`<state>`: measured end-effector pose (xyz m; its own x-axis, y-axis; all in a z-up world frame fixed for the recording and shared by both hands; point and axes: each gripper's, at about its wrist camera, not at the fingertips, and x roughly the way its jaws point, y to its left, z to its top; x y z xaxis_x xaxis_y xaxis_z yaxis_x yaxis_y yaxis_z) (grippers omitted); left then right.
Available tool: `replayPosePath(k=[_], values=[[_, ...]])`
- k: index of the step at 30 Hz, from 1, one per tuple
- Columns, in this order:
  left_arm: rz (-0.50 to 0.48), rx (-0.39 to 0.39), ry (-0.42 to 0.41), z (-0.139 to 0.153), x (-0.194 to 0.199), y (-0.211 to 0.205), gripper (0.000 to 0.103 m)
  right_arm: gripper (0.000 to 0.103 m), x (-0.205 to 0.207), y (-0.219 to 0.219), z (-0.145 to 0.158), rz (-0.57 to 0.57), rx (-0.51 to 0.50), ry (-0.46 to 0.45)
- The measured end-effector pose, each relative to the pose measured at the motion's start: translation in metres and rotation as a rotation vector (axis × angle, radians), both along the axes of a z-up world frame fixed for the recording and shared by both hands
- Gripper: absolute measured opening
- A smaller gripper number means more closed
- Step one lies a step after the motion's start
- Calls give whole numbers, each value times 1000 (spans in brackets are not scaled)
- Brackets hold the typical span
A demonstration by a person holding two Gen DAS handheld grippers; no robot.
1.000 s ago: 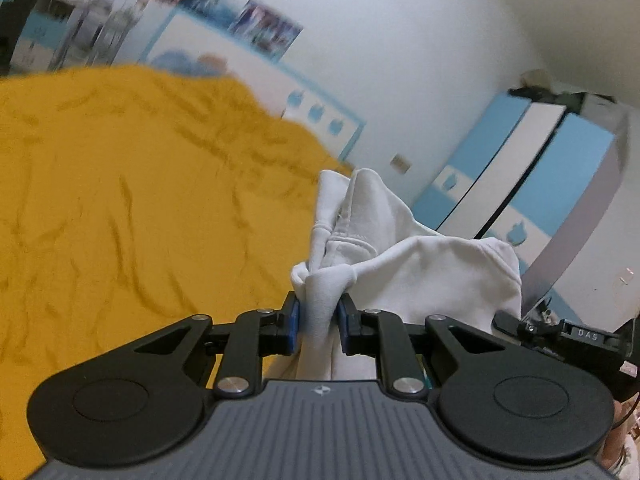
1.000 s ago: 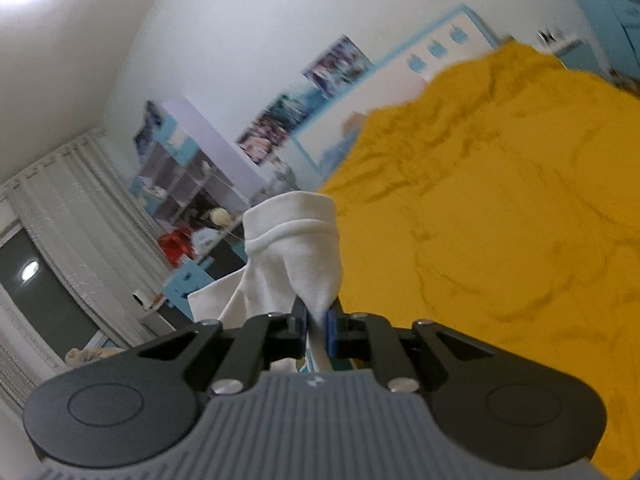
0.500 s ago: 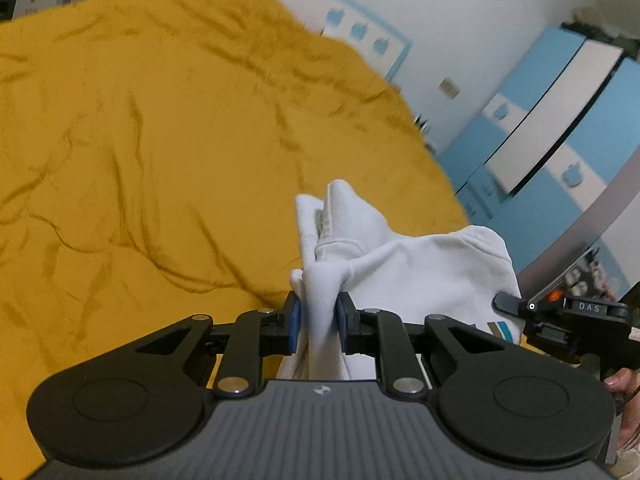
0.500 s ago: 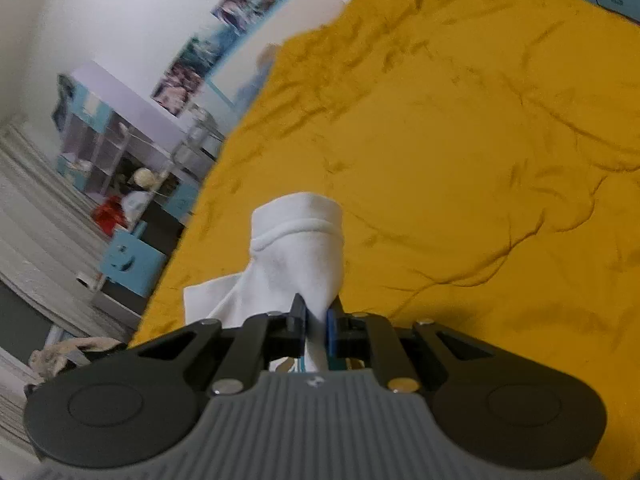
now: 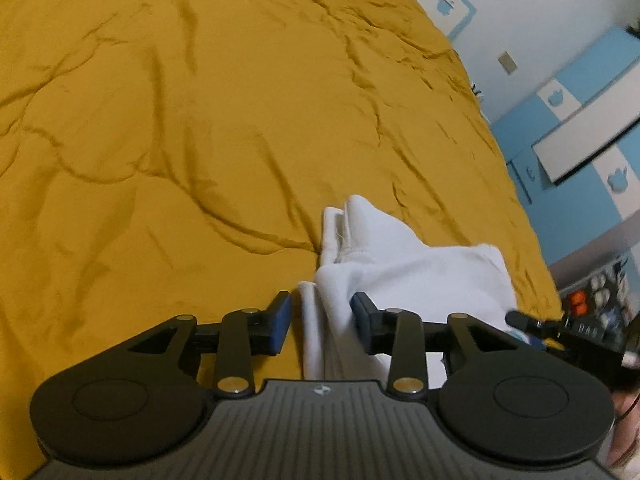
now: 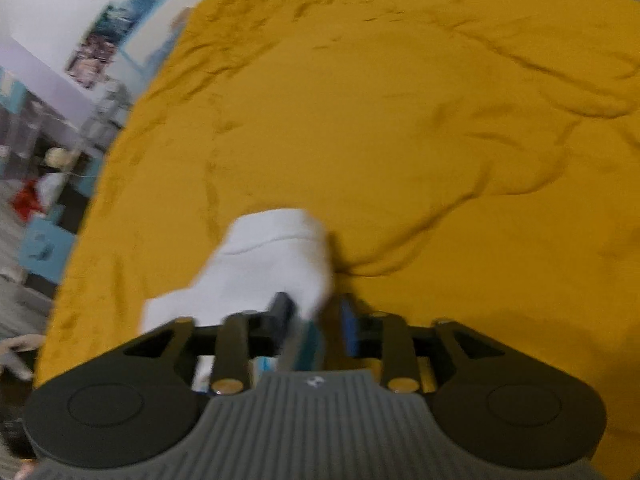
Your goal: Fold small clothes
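Both grippers' jaws, clamped on white garment (image 5: 404,268) half second ago, now apart: left gripper (image 5: 320,320), right gripper (image 6: 316,320). Garment rests on yellow bed (image 5: 200,120). Right view blurred; garment's near edge hidden.

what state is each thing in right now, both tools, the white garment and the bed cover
left tool: open, fingers apart with white cloth lying loose between them
right tool: open, cloth at its left finger, not clamped; view is blurred
white garment: bunched and creased, resting on the cover, not laid flat
yellow bed cover: spread over the bed, wrinkled
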<state>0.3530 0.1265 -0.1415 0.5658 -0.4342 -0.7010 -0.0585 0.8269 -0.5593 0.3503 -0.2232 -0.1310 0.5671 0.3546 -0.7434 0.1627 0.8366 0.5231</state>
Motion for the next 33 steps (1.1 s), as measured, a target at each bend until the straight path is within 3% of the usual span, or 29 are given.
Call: replayPosePath(k=[3, 9, 13, 19, 26, 33], values=[[44, 52, -12, 11, -8, 8, 47, 32, -14, -7, 11, -13, -20, -17], [75, 109, -38, 42, -36, 14, 46, 32, -61, 0, 45, 20, -226, -65], [13, 129, -108, 66, -64, -10, 46, 32, -103, 14, 60, 107, -272, -106], [-147, 243, -178, 88, -108, -66, 45, 31, -160, 50, 73, 253, -359, -169], [-301, 285, -190, 81, -153, -109, 36, 31, -212, 89, 69, 380, -454, -206], [-308, 327, -153, 50, -176, -101, 34, 31, -235, 102, 38, 407, -549, -204]])
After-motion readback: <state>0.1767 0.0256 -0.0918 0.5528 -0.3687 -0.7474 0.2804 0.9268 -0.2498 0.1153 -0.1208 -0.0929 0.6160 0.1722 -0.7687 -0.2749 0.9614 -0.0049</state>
